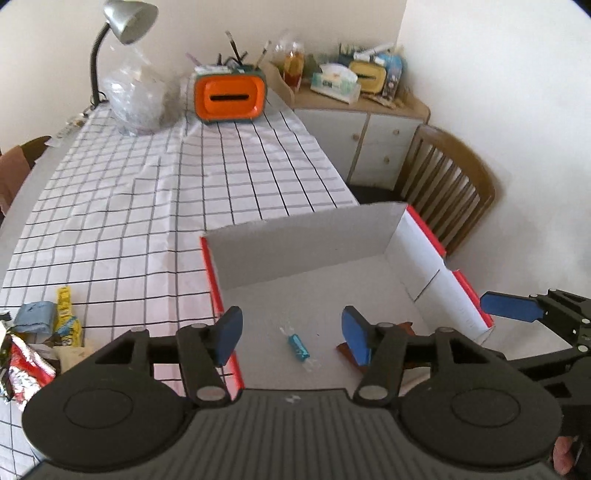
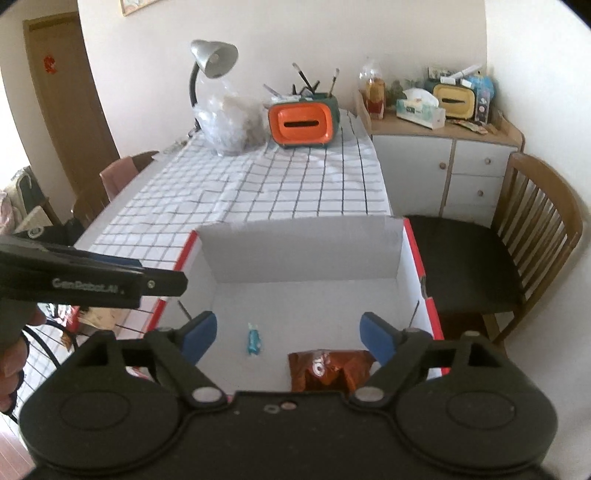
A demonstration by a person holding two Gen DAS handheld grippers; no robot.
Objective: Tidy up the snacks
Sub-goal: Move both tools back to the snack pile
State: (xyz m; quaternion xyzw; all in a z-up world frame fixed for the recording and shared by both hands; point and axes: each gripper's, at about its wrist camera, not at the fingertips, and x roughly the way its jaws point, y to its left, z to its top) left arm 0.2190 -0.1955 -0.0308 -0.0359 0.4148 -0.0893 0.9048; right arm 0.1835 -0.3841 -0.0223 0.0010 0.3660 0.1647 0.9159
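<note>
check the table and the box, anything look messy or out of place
Nothing looks spilled or damaged. The box holds only a blue candy and a brown snack packet, both lying loose on its floor. The remaining snacks sit in a jumbled heap on the checked tablecloth, outside the box.

Matt white cardboard box [image 2: 303,254]; glossy blue foil candy [image 2: 254,341]; checked cloth [image 1: 147,206]; wooden chair [image 2: 539,229]; brushed-metal lamp [image 1: 129,18].

Candy [image 2: 253,342] and chip bag [image 2: 328,369] (2 snacks) in box [image 2: 303,254]; snack pile [image 1: 37,347] left, on table [image 1: 147,192].
</note>
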